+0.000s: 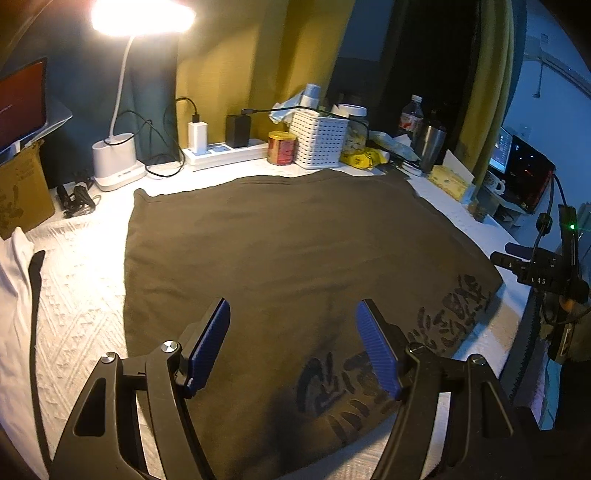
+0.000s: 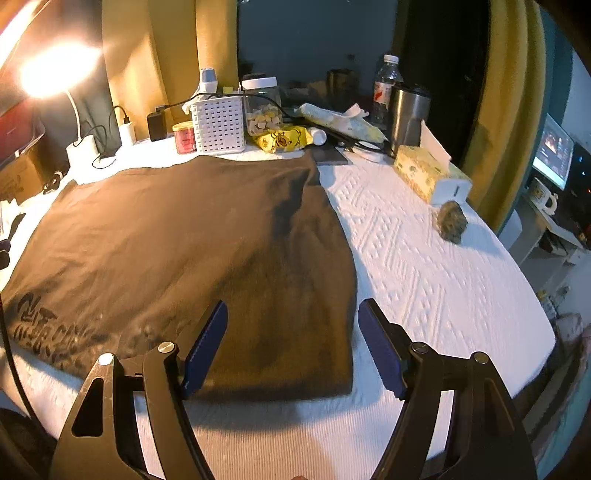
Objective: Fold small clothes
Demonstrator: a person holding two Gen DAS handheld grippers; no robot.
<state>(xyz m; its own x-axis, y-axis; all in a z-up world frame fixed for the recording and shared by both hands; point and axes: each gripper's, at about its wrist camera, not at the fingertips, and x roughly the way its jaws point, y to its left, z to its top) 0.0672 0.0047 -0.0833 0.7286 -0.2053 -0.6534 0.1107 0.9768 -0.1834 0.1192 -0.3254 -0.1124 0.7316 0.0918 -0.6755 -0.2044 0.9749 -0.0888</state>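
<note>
A dark brown shirt (image 1: 295, 258) lies flat on a white textured cover (image 1: 81, 288), filling the middle of the left wrist view. Black printed lettering (image 1: 424, 339) runs along its near edge, toward 4 o'clock in that view and toward 8 o'clock in the right wrist view.

The left gripper (image 1: 293, 347) hangs over the shirt's near part with its blue pads (image 1: 210, 343) spread wide and nothing between them; whether the tips touch the cloth cannot be told. The right gripper (image 2: 291, 347) is likewise spread and empty, above the shirt's near right corner (image 2: 332, 376). Its left pad (image 2: 205, 347) is over the cloth and its right pad (image 2: 380, 347) over bare cover. In the left wrist view, the black body of the right gripper shows at 3 o'clock, past the shirt's right edge.

Beyond the shirt, at 12 o'clock in both views, stand a white basket (image 2: 218, 123), a red tin (image 2: 184, 137), a jar (image 2: 263, 107), a yellow packet (image 2: 284, 139), a bottle (image 2: 386, 86) and a steel tumbler (image 2: 408, 114). A lit lamp (image 1: 142, 16) glares at 11 o'clock in the left wrist view, with a power strip (image 1: 225, 153) beside its base. In the right wrist view a tissue box (image 2: 428, 173) sits at 2 o'clock, and just nearer than it a small grey-green lump (image 2: 451, 220) on the cover.
</note>
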